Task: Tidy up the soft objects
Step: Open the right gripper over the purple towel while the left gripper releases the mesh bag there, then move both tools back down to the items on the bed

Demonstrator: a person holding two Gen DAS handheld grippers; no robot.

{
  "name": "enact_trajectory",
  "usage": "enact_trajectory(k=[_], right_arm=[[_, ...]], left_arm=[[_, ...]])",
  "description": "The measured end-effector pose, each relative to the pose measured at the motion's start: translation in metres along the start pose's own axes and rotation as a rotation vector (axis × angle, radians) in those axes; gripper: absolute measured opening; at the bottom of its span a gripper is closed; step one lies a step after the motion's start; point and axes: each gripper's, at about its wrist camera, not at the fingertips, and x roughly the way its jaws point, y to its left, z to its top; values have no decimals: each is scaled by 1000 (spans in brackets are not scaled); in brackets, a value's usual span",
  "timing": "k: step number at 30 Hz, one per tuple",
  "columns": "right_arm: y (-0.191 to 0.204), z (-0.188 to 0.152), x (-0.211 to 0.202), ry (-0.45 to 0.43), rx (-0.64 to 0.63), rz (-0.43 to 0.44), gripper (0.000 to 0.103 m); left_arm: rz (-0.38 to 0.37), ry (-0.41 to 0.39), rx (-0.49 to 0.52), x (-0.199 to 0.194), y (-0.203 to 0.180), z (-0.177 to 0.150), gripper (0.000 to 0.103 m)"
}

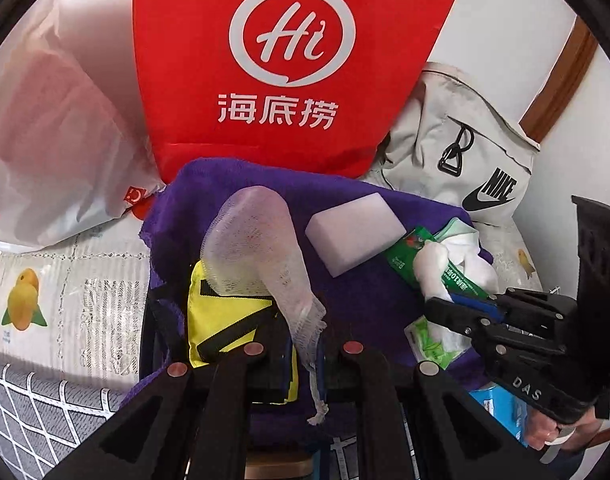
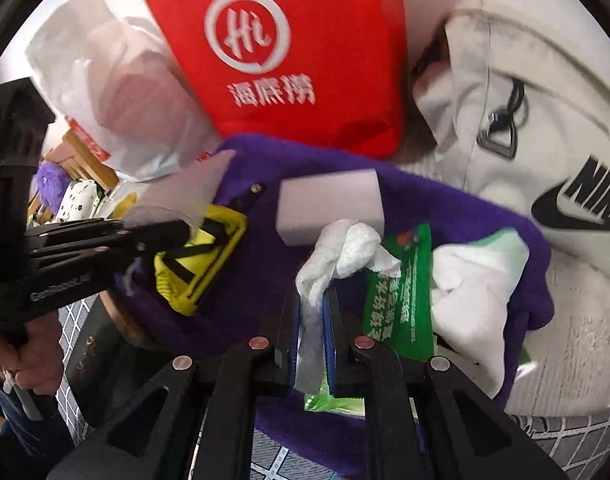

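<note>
A purple towel point(image 1: 357, 300) lies spread under several soft items: a white sponge block point(image 1: 355, 232), a yellow pouch with black straps point(image 1: 221, 320), and a green tissue pack point(image 1: 437, 268) with white tissues spilling out. My left gripper point(image 1: 305, 344) is shut on a white mesh net sleeve point(image 1: 257, 248) and holds it up over the yellow pouch. My right gripper point(image 2: 313, 320) is shut on a white tissue point(image 2: 341, 256) pulled from the green tissue pack point(image 2: 401, 288). The white sponge block point(image 2: 329, 204) lies just beyond it, on the purple towel point(image 2: 265, 264).
A red paper bag point(image 1: 289, 60) stands behind the towel. A white plastic bag point(image 1: 53, 132) lies at the left, a grey Nike bag point(image 1: 465, 156) at the right. A blue packet point(image 1: 505, 408) sits under the right gripper.
</note>
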Motion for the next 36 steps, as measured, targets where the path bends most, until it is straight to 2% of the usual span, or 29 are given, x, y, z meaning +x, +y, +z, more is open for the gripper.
enact_trajectory(k=[5,13,15,17,19,20,24,27,36], right_arm=[[-7,-1,6,24,24,-18,12],[-8,-2,13,63,11,-24,15],[-11,-3,11,61,16,-17,21],[-11,-2,9,59,16,-8,39],[-10,-3,7,53,5,-10,49],[-9,-2,6,46,-3,-15,52],[-6,-1,5,49,-19,-29,53],[-5,-1,0,40,-18,-30,53],[5,0,-36,-34,-28,-44,53]], left_arm=[[1,31,-5,12,4,-1,9],[-43,70,7,28,-6,-5,9],[-40,79,9,32,-7,-7,9],[-35,85,7,34,-6,-8,9],[-39,90,-3,35,-5,-8,9],[-45,95,-9,35,-4,-9,12],[-45,104,-37,35,-2,-8,40],[-34,102,-34,30,-4,-7,56],[28,74,-8,-3,-12,-5,59]])
